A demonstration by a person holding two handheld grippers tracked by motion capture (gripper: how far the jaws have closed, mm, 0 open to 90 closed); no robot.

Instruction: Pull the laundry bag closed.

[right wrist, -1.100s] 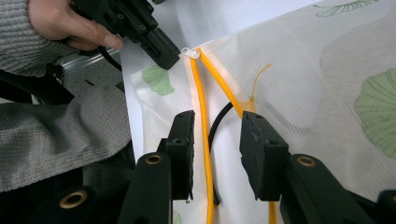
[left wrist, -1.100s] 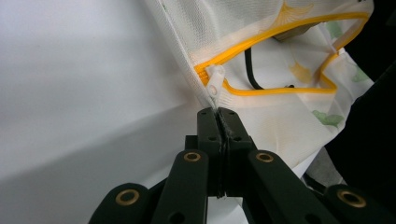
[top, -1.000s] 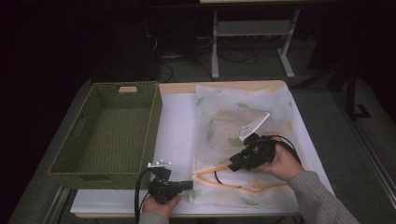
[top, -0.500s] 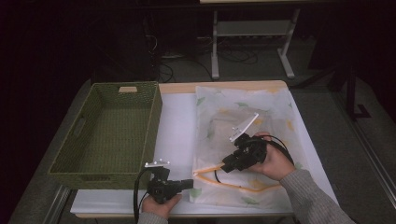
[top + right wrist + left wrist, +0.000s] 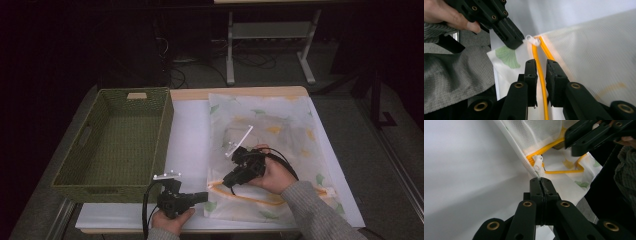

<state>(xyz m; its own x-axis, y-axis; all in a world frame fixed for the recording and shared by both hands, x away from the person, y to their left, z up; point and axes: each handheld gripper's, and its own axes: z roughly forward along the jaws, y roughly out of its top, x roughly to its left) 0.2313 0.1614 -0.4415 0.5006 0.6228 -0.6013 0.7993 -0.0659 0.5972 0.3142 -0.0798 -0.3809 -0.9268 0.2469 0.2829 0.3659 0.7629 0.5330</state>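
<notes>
You pinned the mesh bag (image 5: 270,145) at its near corner.
Left gripper (image 5: 540,183) clamped its edge; right gripper's (image 5: 541,67) jaws, just closing, straddled the yellow zipper (image 5: 535,53). Bag lay lengthwise away from you, beside the basket (image 5: 115,140).

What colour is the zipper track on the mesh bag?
Orange-yellow. The zipper track on the mesh bag shows best in the right gripper view.
</notes>
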